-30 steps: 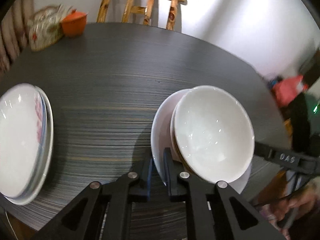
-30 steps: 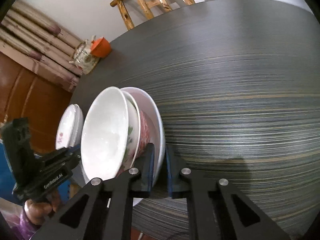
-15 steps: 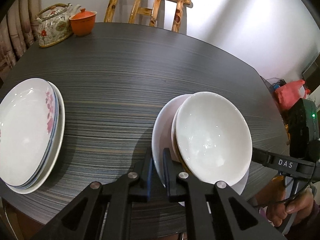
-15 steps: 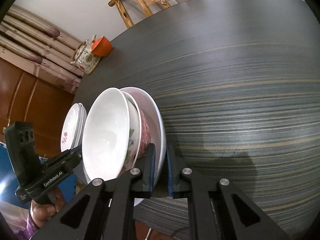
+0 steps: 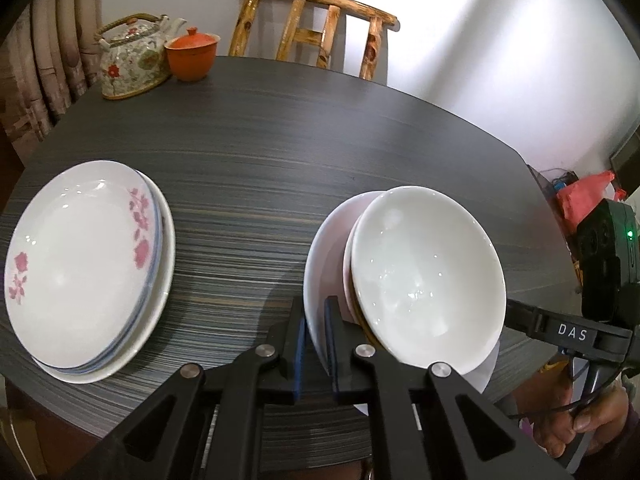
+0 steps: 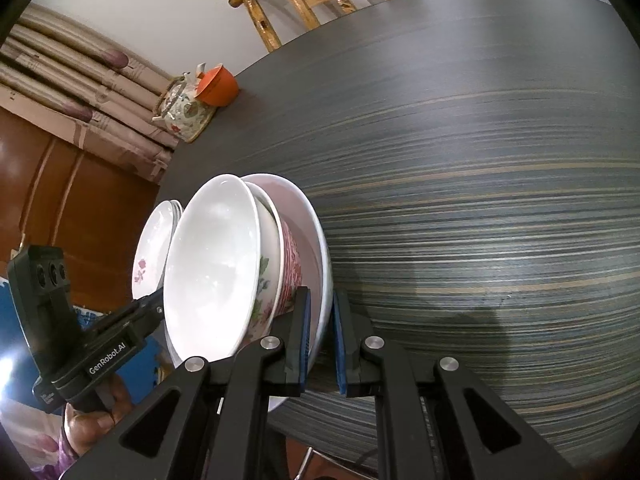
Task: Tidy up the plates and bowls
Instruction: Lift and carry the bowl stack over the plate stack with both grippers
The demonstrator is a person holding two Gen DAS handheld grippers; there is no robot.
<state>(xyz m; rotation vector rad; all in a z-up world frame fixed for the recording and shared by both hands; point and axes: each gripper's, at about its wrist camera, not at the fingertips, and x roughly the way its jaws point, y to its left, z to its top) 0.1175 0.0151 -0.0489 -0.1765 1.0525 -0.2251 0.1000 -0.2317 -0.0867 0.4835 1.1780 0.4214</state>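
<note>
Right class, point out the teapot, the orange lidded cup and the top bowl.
teapot (image 5: 130, 60), left wrist view, on its flowered body.
orange lidded cup (image 5: 193, 60), left wrist view, on its side wall.
top bowl (image 5: 426, 276), left wrist view, on its inner surface.

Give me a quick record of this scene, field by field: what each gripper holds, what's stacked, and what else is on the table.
left gripper: shut on the plate rim
right gripper: shut on the same plate's opposite rim
carried load: nested bowls sitting on the plate
plate stack: flat on the table, left of the carried plate, pink flowers on top
far edge: teapot, orange cup
behind table: wooden chair
</note>
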